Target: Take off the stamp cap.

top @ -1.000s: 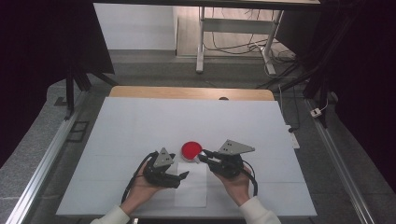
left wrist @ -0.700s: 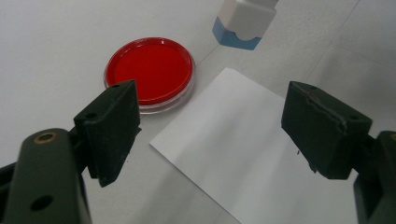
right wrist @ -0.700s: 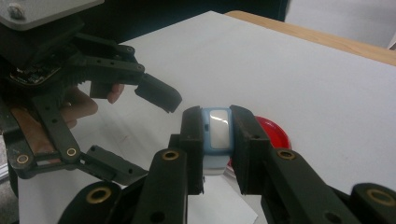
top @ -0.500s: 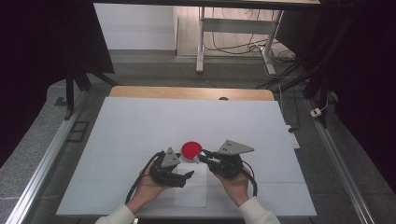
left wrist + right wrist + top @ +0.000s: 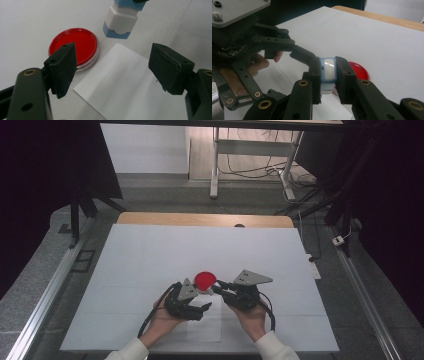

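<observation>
One blue-and-white stamp (image 5: pixel 120 20) stands upright, base down, near the table (image 5: pixel 30 17).

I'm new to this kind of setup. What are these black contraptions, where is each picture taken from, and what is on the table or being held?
A person holds a hand-operated two-jaw gripper in each hand. One camera looks down from above; the other two ride on the grippers. On the white table lie a red round dish and a white paper sheet. The right gripper is shut on a blue-and-white stamp, standing at the sheet's far corner. The left gripper, jaws open and just closing slightly, hovers over the paper holding nothing.
</observation>
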{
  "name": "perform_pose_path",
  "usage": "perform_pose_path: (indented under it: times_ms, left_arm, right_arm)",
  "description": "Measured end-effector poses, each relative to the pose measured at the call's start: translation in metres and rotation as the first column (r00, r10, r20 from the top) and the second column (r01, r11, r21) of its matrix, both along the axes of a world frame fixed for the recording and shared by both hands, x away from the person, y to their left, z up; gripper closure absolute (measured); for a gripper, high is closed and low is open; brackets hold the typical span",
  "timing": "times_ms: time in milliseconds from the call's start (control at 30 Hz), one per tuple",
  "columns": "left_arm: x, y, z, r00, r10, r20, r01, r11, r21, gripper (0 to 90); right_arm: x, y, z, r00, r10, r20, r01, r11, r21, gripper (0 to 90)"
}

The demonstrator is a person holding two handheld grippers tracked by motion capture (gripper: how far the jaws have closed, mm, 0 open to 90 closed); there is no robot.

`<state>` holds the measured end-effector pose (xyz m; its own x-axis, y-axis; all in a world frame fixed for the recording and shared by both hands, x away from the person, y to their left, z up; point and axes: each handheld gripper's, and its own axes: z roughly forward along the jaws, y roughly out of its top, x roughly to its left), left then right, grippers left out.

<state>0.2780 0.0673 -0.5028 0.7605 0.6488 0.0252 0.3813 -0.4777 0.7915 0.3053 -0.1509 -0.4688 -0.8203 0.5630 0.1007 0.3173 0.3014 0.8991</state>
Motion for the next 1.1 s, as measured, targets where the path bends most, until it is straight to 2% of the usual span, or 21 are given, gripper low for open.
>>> perform_pose_path:
  times_ms: [500, 600, 1100]
  left_arm:
    - [0.003, -0.008, -0.001, 0.9999, 0.004, 0.017, -0.004, 0.9999, 0.010, 25.8]
    - [0.004, -0.010, -0.002, 0.9995, 0.011, 0.029, -0.012, 0.9996, 0.025, 26.0]
    - [0.007, -0.018, -0.005, 0.9981, 0.015, 0.059, -0.018, 0.9990, 0.041, 30.9]
  right_arm:
    - [-0.001, 0.002, -0.001, 1.0000, 0.008, 0.002, -0.008, 1.0000, -0.006, 74.8]
    - [-0.001, 0.002, -0.001, 0.9999, 0.010, 0.003, -0.010, 0.9999, -0.007, 74.8]
    - [0.000, 0.002, -0.002, 1.0000, 0.006, -0.002, -0.006, 0.9999, -0.009, 74.8]
